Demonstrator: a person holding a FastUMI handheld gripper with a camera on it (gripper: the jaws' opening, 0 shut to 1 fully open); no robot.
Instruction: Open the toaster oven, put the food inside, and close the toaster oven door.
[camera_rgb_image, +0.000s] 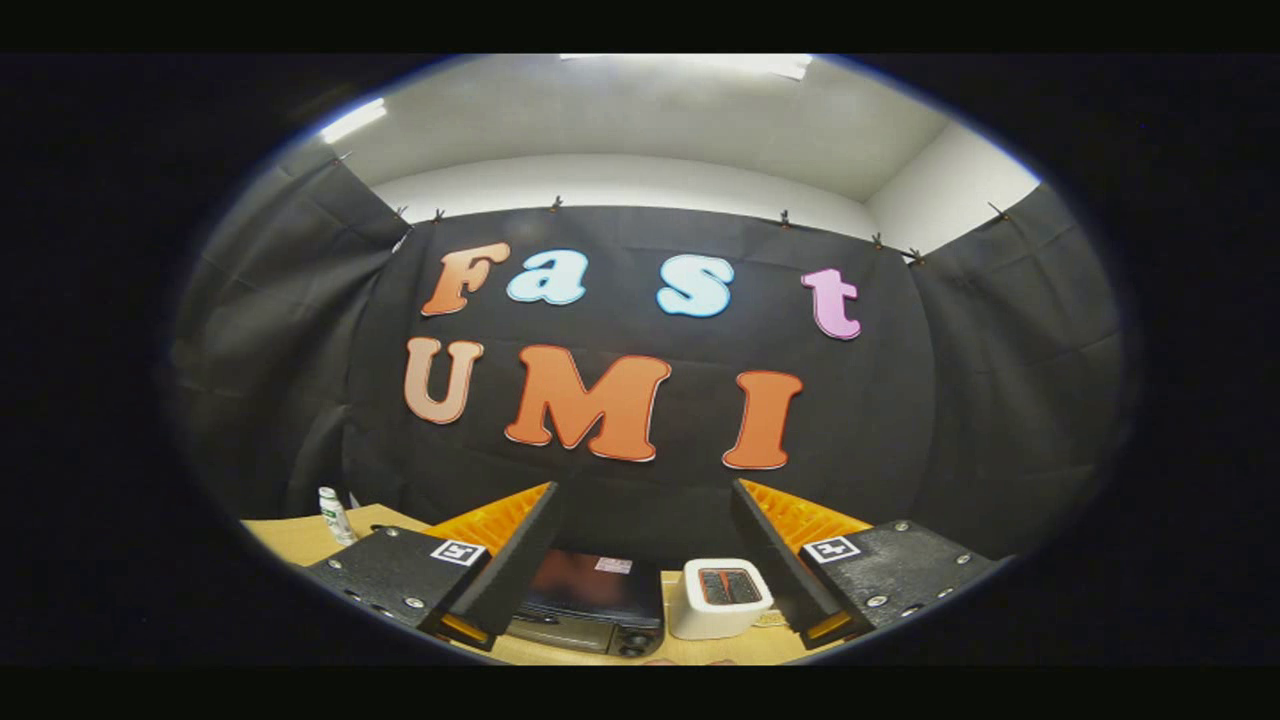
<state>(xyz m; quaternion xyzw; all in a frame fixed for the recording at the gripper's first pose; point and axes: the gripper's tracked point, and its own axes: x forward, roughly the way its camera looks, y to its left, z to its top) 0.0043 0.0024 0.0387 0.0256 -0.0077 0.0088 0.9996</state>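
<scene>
My gripper (645, 500) is held high above the table, open, with nothing between its fingers. Far below, between the fingers, a dark toaster oven (590, 605) stands on the wooden table (300, 535); I see its black top and a strip of its metallic front with a knob. Its door is hidden from this angle. Just right of it stands a white pop-up toaster (720, 598) with its slots facing up. No food is in sight.
A small white bottle with a green label (335, 515) stands on the table's far left, beyond my left finger (520, 550). Black cloth walls close the booth behind and on both sides.
</scene>
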